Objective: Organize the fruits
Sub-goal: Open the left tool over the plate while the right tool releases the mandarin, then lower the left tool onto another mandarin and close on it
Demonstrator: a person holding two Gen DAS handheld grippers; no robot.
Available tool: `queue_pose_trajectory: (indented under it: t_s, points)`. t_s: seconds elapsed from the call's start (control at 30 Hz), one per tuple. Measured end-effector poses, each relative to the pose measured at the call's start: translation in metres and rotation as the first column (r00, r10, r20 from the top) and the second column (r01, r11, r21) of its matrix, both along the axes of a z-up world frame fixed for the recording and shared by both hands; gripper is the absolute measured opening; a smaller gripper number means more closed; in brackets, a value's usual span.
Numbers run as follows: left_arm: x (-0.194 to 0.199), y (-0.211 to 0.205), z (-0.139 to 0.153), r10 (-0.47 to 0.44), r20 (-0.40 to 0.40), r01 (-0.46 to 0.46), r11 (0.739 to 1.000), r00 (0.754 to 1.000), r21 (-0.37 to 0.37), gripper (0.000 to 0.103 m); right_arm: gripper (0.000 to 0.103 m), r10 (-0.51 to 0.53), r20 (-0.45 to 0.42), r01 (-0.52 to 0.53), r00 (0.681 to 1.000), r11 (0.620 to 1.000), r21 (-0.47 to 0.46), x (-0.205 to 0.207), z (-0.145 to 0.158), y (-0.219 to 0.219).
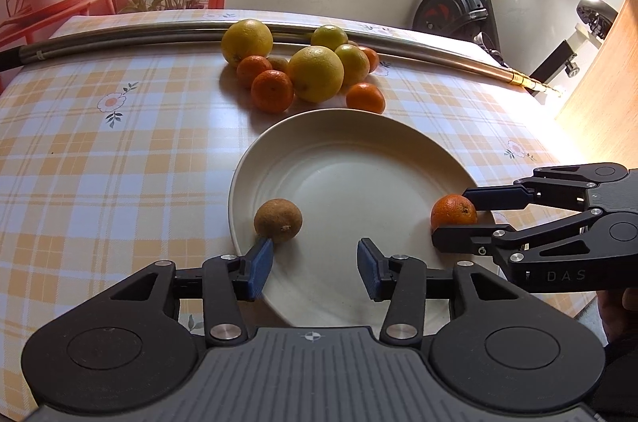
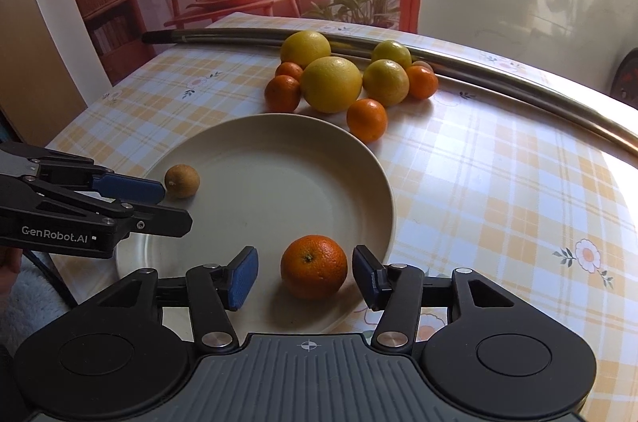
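Cream-coloured and smooth, the round plate (image 2: pixel 371 162) fills the middle of the right wrist view, its shallow glossy well bearing two fruits. A small brown fruit (image 2: pixel 182 181), dull and rough-skinned, sits at the plate's left side; a dimpled orange tangerine (image 2: pixel 314 266) lies low in the frame near the plate's lower rim. The right gripper (image 2: pixel 305 276) straddles that tangerine with its ribbed blue pads (image 2: pixel 242 278) apart, a gap showing on both sides of the fruit. In the left wrist view the left gripper (image 1: pixel 315 268) is likewise spread wide at lower centre, its left pad just beside the brown fruit; whether it touches cannot be told. Above the plate, towards the upper centre, a loose heap of fruit (image 1: pixel 315 73) rests on the table: large pebbly yellow citrus, rounder greenish-yellow ones and several small tangerines. A glossy checked tablecloth (image 1: pixel 99 162), yellow and white with printed daisies, covers the table. Behind the heap a long polished metal tube (image 2: pixel 498 79) runs across the cloth.
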State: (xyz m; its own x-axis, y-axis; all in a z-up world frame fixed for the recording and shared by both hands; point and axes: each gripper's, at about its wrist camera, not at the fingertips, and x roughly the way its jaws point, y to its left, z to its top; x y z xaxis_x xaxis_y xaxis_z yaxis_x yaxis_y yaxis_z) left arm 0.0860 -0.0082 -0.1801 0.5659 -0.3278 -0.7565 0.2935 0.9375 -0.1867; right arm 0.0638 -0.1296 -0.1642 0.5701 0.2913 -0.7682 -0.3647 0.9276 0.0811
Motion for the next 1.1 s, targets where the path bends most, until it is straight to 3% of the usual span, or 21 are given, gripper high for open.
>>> queue_pose_trajectory:
  t_s: [0.2,0.3,0.43,0.53,0.6,0.7,1.1]
  points:
    - [-0.005,0.0,0.007,-0.003,0.051,0.004,1.0,0.999,-0.021,0.076,0.051,-0.02,0.04,0.02,0.999,1.0,0.005,-0.002,0.006,-0.001]
    - [-0.004,0.002,0.012,0.027,0.07,-0.026,0.999,0.997,-0.02,0.091,0.059,-0.044,0.07,0.044,0.997,0.999,0.003,-0.002,0.009,-0.004]
    - [0.001,0.008,0.019,0.094,0.093,-0.094,0.996,0.991,-0.005,0.092,0.065,-0.071,0.095,0.07,0.993,0.997,0.018,0.0,0.014,-0.01]
    - [0.006,0.012,0.023,0.142,0.096,-0.143,0.99,0.985,0.007,0.094,0.075,-0.075,0.084,0.07,0.994,0.996,0.059,0.004,0.017,-0.017]
    - [0.009,0.014,0.025,0.172,0.102,-0.176,0.984,0.98,0.03,0.094,0.09,-0.096,0.095,0.089,0.991,0.993,0.073,0.006,0.02,-0.02]
    - [0.012,0.018,0.029,0.192,0.122,-0.2,0.978,0.974,0.054,0.094,0.099,-0.13,0.115,0.121,0.985,0.989,0.082,0.008,0.024,-0.026]
    - [0.023,0.029,0.041,0.25,0.185,-0.249,0.968,0.95,-0.03,0.103,0.103,-0.218,0.12,0.205,0.968,0.972,0.113,0.022,0.028,-0.044]
